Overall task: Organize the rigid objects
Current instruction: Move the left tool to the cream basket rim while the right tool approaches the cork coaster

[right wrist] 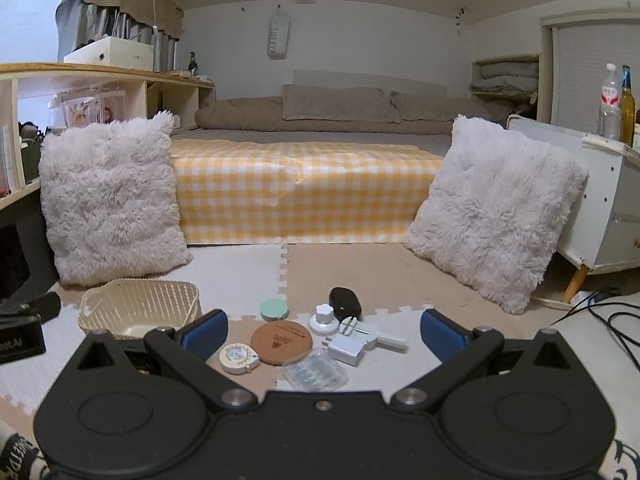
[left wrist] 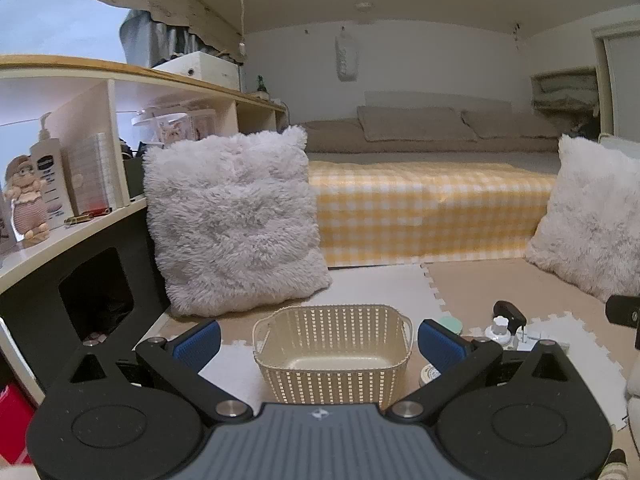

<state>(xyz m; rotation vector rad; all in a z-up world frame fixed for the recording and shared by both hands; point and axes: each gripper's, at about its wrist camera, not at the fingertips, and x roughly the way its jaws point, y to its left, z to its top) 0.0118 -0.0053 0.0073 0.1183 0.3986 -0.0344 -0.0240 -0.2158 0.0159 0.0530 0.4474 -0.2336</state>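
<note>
**Clerk:** Beside the basket [right wrist: 140, 312], on the foam floor mat [right wrist: 240, 268], one cluster of small hard items. Basket: cream plastic, woven pattern, appears empty, sits to the cluster's left.

**Checker:** List them.

**Clerk:** Nearest the basket, a round tape measure [right wrist: 237, 357]. Next to it, a brown cork coaster [right wrist: 281, 342] with dark print, too small to read. Behind the coaster, a mint-green round case [right wrist: 273, 309]. Further from the basket: a white knob on a round base [right wrist: 323, 319], a glossy black case [right wrist: 345, 302], a white plug adapter [right wrist: 347, 348], and a clear plastic packet [right wrist: 314, 374] closest to the camera.

**Checker:** Handling?

**Clerk:** All look light and stiff. Coaster lies flat, so I would take it by the rim. Black case looks slick; grip across its narrow sides. Packet looks thin and may crackle or slip. Adapter offers square faces, likely the easiest hold.

**Checker:** Grippers?

**Clerk:** Right gripper [right wrist: 323, 334] spread wide, nothing between its blue pads, cluster framed between them. Left gripper [left wrist: 319, 338] likewise wide apart and holding nothing, basket framed between its fingers.

**Checker:** Legible writing?

**Clerk:** Hanging pouch [right wrist: 279, 38] on the far wall beyond the basket reads "SMILEY". Other labels unreadable.
</note>
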